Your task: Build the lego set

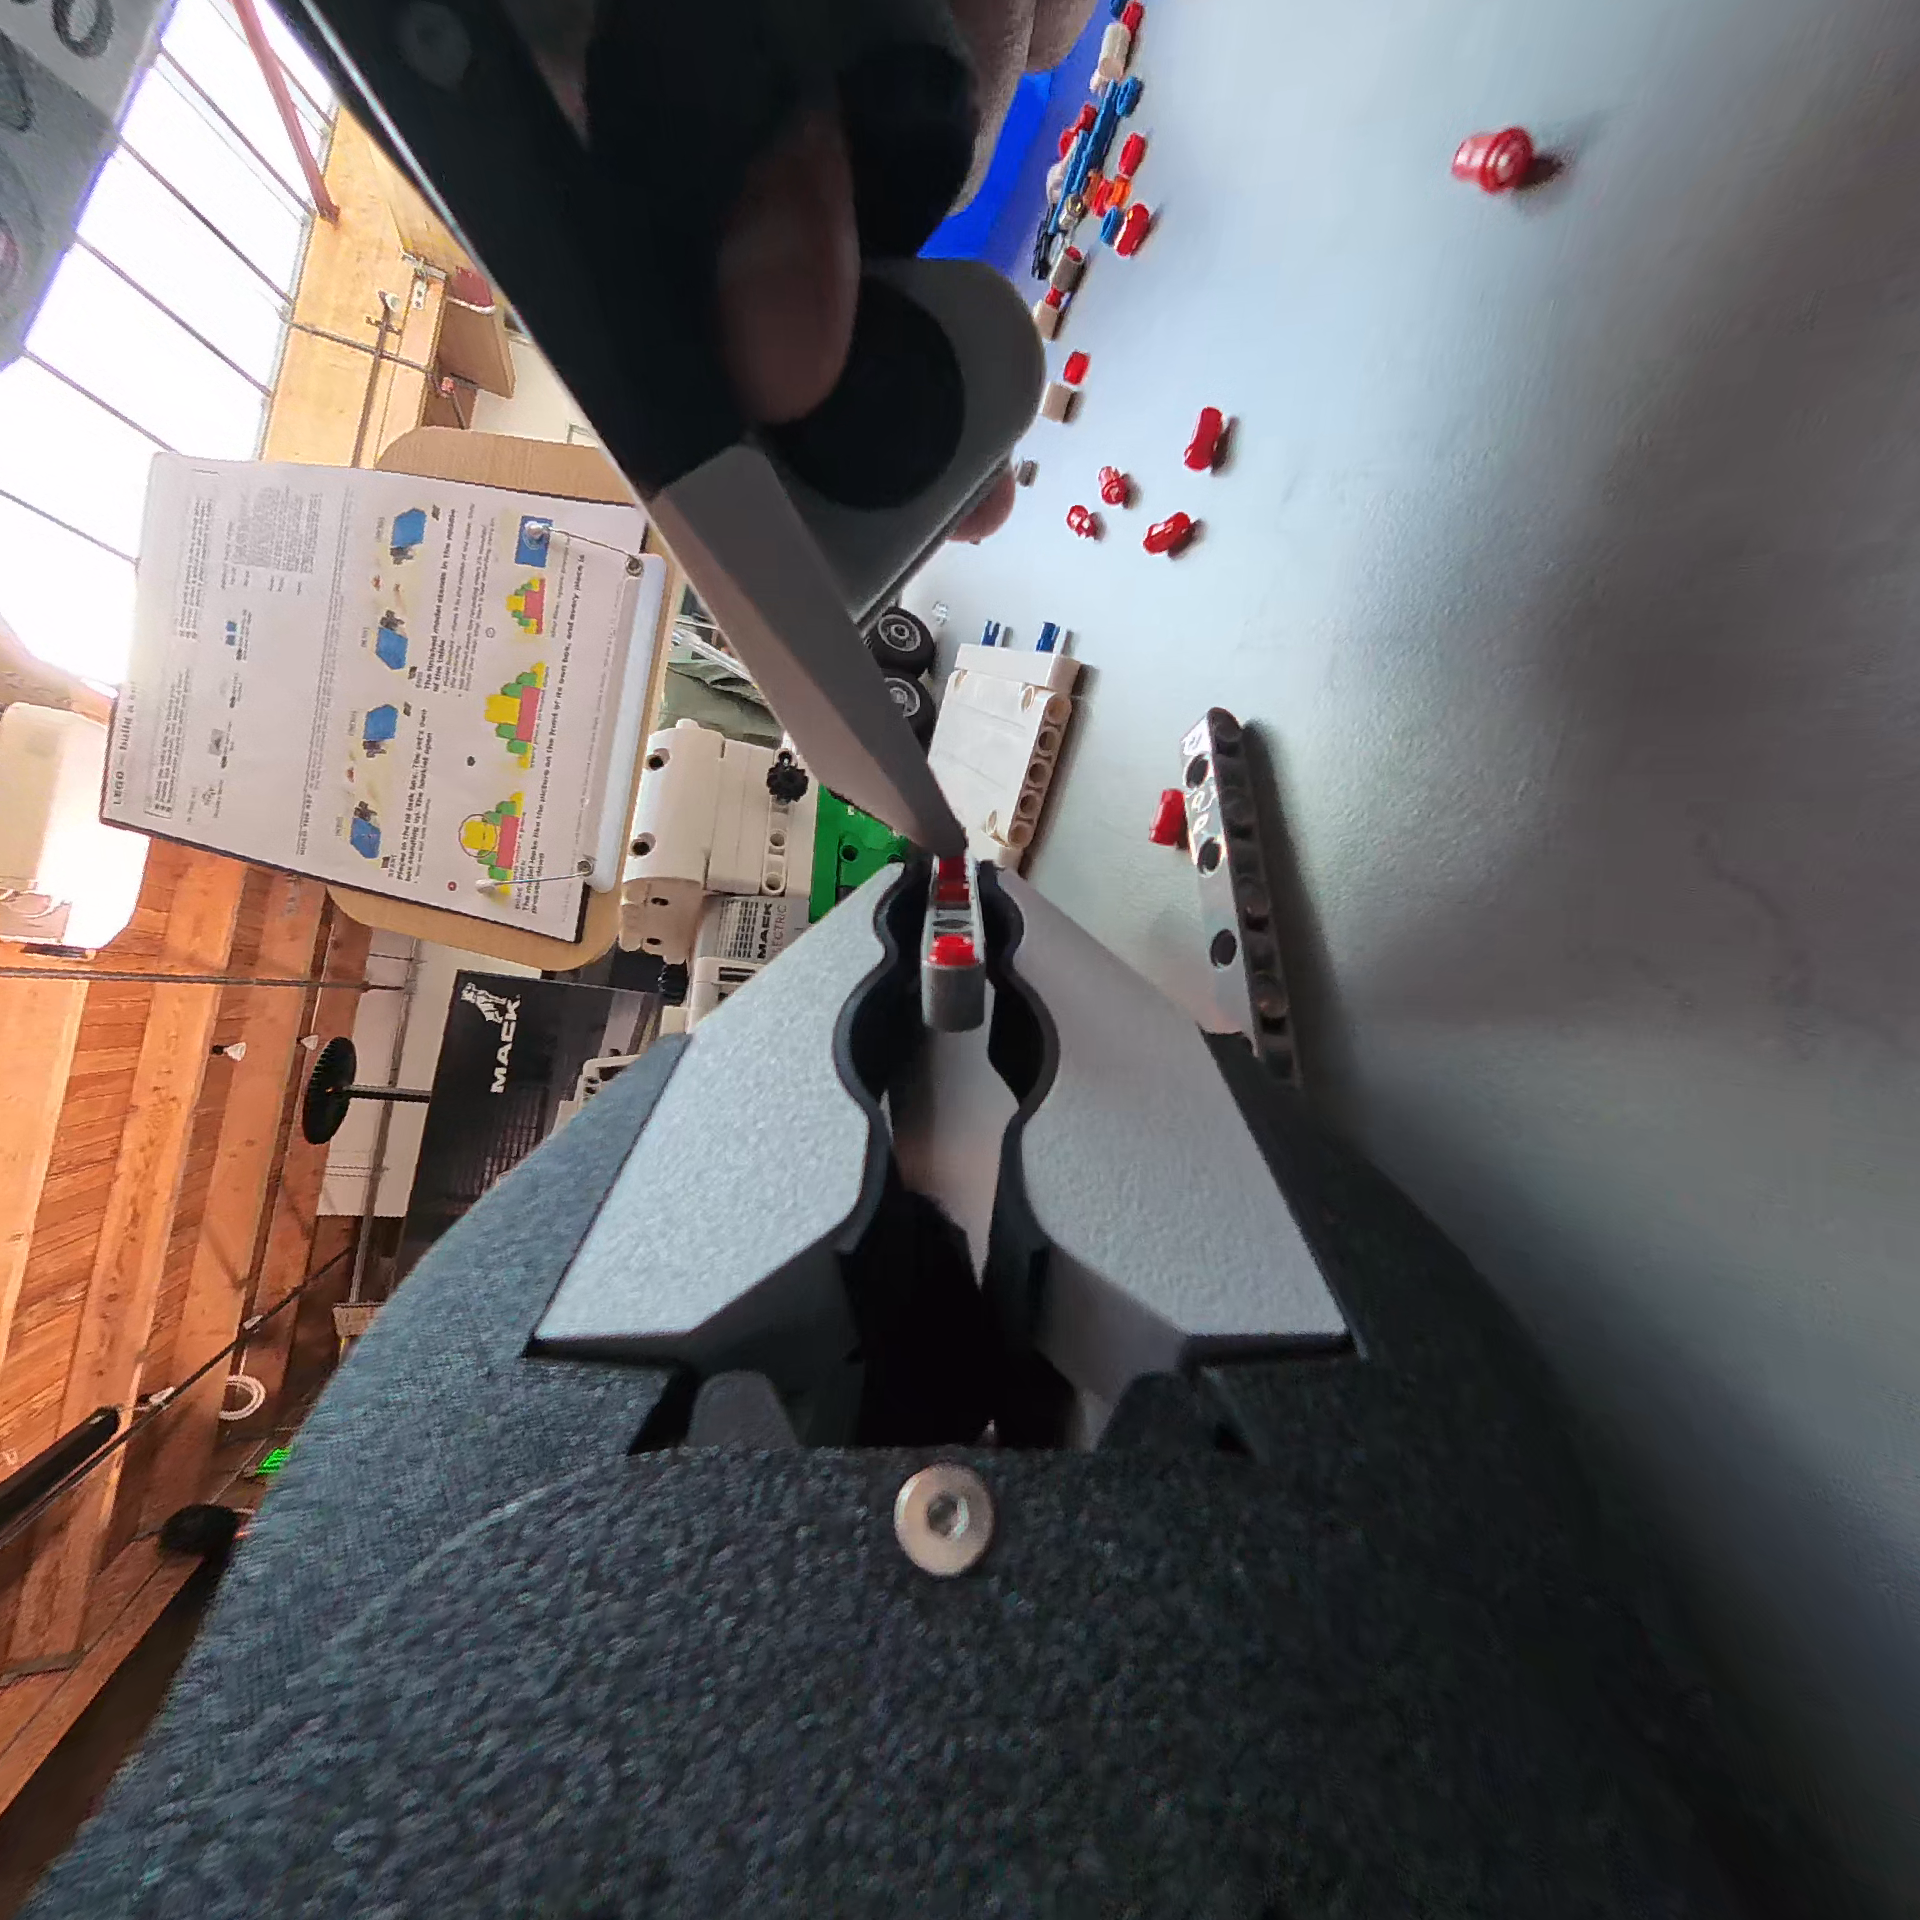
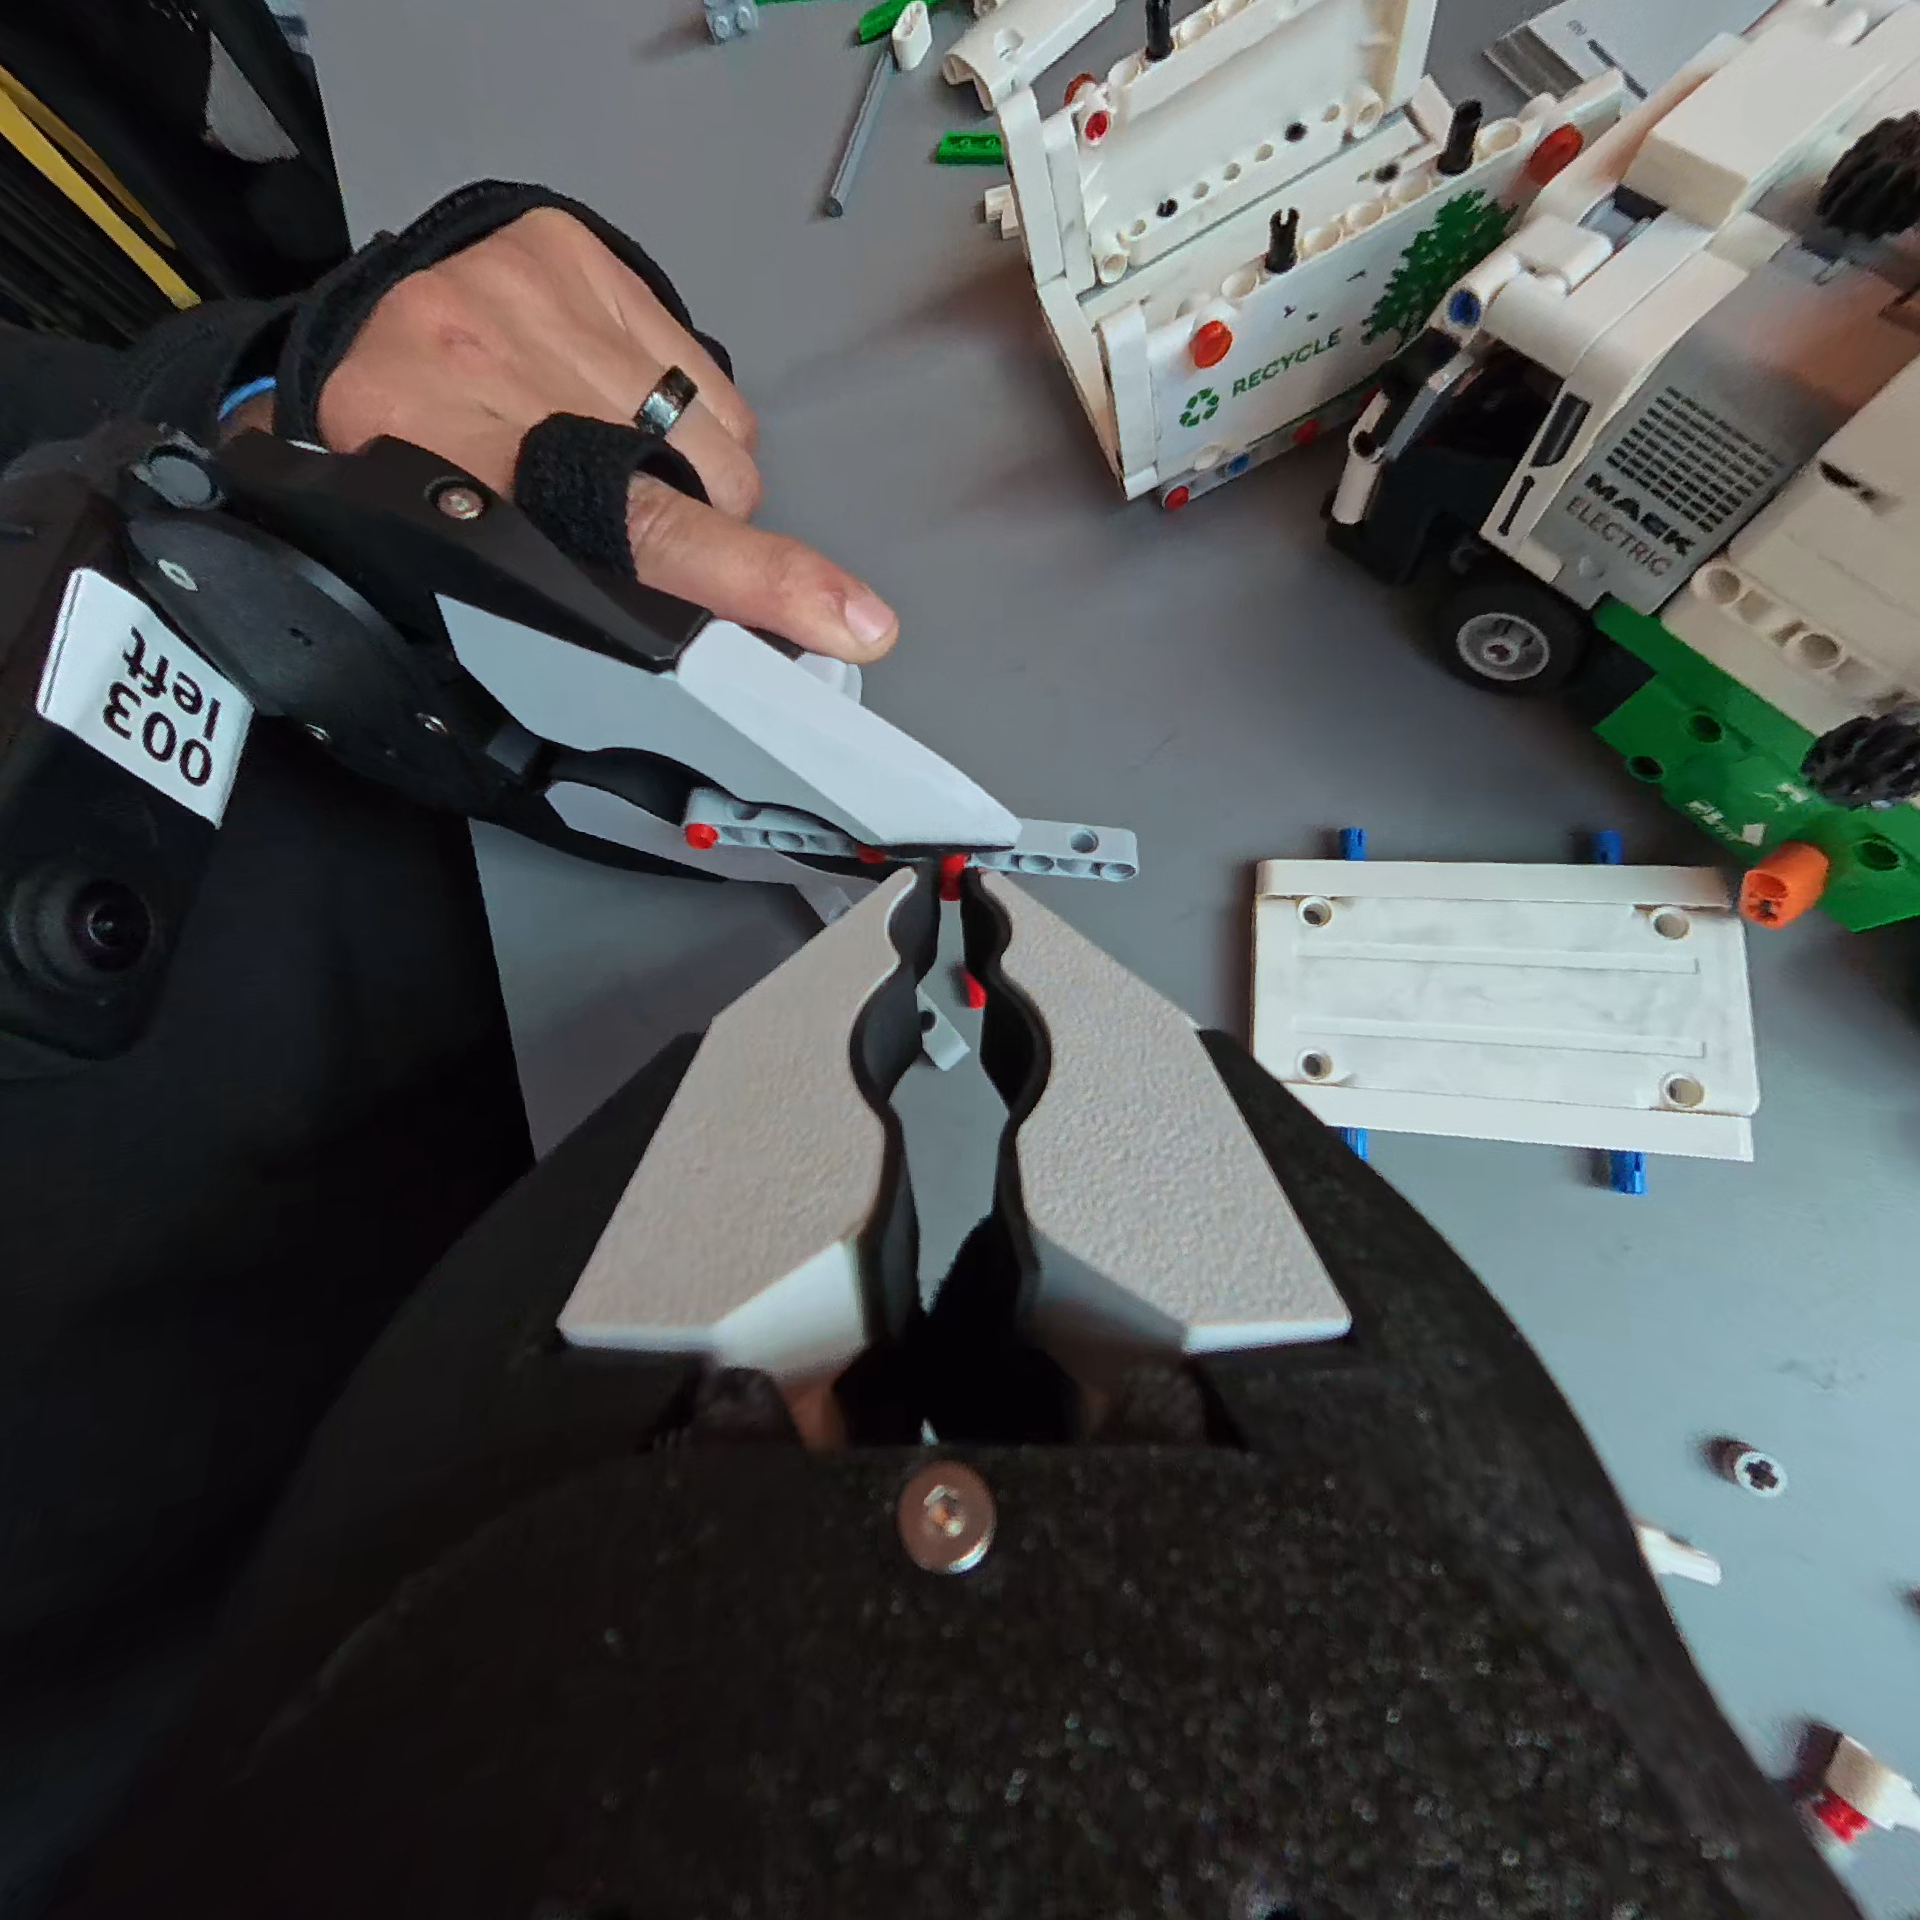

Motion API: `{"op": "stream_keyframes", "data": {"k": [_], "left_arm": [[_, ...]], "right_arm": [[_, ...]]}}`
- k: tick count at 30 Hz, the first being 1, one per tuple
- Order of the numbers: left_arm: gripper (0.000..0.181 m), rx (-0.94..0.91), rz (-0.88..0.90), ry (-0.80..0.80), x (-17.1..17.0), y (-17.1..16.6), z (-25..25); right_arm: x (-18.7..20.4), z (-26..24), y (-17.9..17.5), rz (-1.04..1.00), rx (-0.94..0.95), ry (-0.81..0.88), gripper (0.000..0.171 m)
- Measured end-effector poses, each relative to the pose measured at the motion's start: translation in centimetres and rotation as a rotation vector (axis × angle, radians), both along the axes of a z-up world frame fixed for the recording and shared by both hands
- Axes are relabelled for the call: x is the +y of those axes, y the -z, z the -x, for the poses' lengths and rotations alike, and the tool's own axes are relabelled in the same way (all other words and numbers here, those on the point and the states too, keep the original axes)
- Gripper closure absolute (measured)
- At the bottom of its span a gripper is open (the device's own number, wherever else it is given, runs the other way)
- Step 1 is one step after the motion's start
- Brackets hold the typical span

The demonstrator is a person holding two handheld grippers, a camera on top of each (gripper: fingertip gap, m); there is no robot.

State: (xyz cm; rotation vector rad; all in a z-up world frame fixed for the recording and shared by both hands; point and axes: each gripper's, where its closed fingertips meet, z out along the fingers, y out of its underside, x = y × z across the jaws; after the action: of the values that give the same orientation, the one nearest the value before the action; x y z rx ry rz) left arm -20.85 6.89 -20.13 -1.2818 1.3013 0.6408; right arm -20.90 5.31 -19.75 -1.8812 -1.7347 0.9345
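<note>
I am clamping my left claw (image 2: pixel 997 836) on a long light-grey plastic beam with a row of round holes (image 2: pixel 1081 847), holding it level above the grey counter (image 2: pixel 1143 644). From the near side I am bringing my right claw (image 2: pixel 948 883), pinched on a small red plastic pin (image 2: pixel 950 871), up against the beam's near edge. To do this well, I judge I should be keeping the beam steady, lining the pin square with one hole, and pressing straight in without twisting, since a tilted pin could jam or slip out of the tips.

The beam is slim and flat, sticking out on both sides of my left claw, with another red pin (image 2: pixel 701 834) already sitting at its left end. Farther right, a flat white rectangular panel with blue pins (image 2: pixel 1496 997) is lying on the counter, and beyond it a white and green lego truck (image 2: pixel 1621 499) is standing.
</note>
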Motion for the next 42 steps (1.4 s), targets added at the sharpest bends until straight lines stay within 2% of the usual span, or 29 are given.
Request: {"op": "stream_keyframes", "data": {"k": [7, 14, 16, 18, 22, 24, 33, 37, 42], "left_arm": [[0.176, 0.039, -0.019, -0.031, 0.4, 0.1, 0.3], [0.176, -0.006, 0.011, -0.03, 0.6, 0.1, 0.1], [0.176, -0.081, 0.048, -0.024, 0.6, -0.2, 0.2], [0.176, -0.233, 0.088, -0.014, 0.6, -1.4, 0.5], [0.176, -0.457, 0.199, 0.005, 0.7, -2.5, 0.9], [0.176, -0.552, 0.249, 0.018, 0.7, -3.0, 1.0], [0.176, -0.7, 0.294, 0.048, 0.4, -4.4, 1.2], [0.176, -0.663, 0.278, 0.033, 0.5, -4.0, 1.3], [0.176, -0.548, 0.201, 0.029, 0.5, -3.6, 1.3]], "right_arm": [[0.3, 0.3, 0.2, 0.212, 0.057, 0.144, 0.169], [0.7, 0.3, -0.1, 0.259, 0.12, 0.189, 0.169], [0.7, 0.5, -0.5, 0.256, 0.163, 0.194, 0.169], [0.9, 0.8, -1.8, 0.203, 0.245, 0.174, 0.168], [1.1, 1.5, -3.2, -0.069, 0.296, 0.123, 0.168], [1.1, 1.8, -3.9, -0.144, 0.314, 0.122, 0.168], [0.9, 1.9, -4.8, -0.084, 0.354, 0.178, 0.168], [0.9, 1.9, -4.4, 0.045, 0.391, 0.236, 0.168], [0.9, 1.9, -4.2, 0.028, 0.341, 0.226, 0.168]]}}
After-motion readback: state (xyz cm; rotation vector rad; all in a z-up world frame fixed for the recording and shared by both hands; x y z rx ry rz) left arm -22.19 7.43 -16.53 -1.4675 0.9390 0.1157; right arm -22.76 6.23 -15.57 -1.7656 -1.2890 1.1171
